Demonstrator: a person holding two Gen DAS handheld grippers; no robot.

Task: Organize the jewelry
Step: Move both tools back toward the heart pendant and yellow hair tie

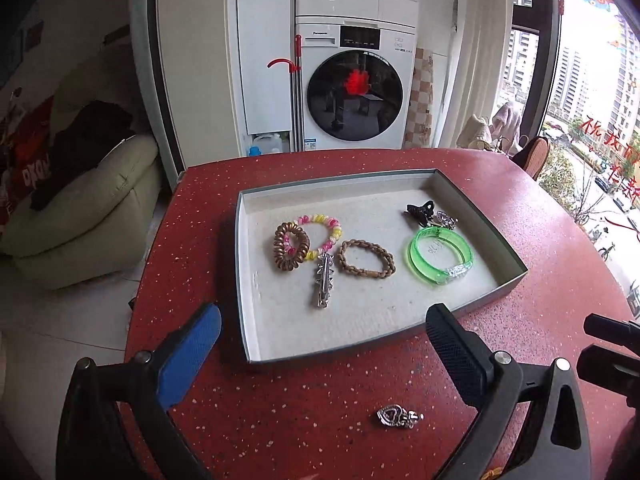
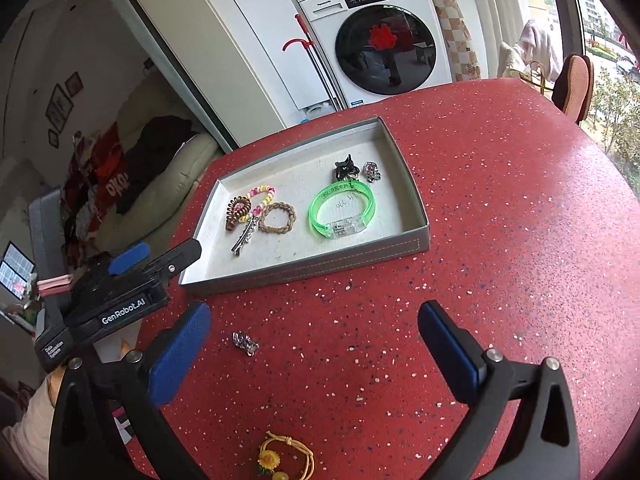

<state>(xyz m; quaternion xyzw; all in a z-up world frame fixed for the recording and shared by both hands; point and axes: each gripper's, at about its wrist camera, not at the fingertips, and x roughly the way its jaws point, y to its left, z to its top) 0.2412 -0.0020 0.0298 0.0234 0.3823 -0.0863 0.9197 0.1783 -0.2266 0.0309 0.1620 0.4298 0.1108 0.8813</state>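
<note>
- Left gripper [image 1: 324,354]: jaws wide apart, nothing between the pads; it hangs above the red surface [image 1: 560,248], angled down at the near wall of the tray [image 1: 360,344].
- Right gripper [image 2: 314,354]: jaws likewise wide apart and empty, just to the right of the left one.
- Tray sits beyond both grippers. Inside: brown coil tie [image 1: 291,246], pastel bead bracelet [image 1: 320,236], silver hair clip [image 1: 323,282], braided band [image 1: 366,259], green bangle [image 1: 440,256], black claw clip [image 1: 419,211] and a small silver piece beside it.
- Still outside the tray: a silver heart charm [image 1: 399,417] on the surface just below the left gripper's right finger; a yellow flower cord bracelet [image 2: 285,456] at the surface's near edge, under the right gripper.
- Judgement: two pieces remain to move; the task looks mostly done.
- Risk: the charm is small, flat and metallic. Pads closing off-centre could flick it across the smooth surface or fail to lift it.
- Risk: the flower bracelet lies close to the edge; a nudge toward the person could drop it off.
- Risk: both grippers sit close together, so reaching for the charm simultaneously could make them collide.
</note>
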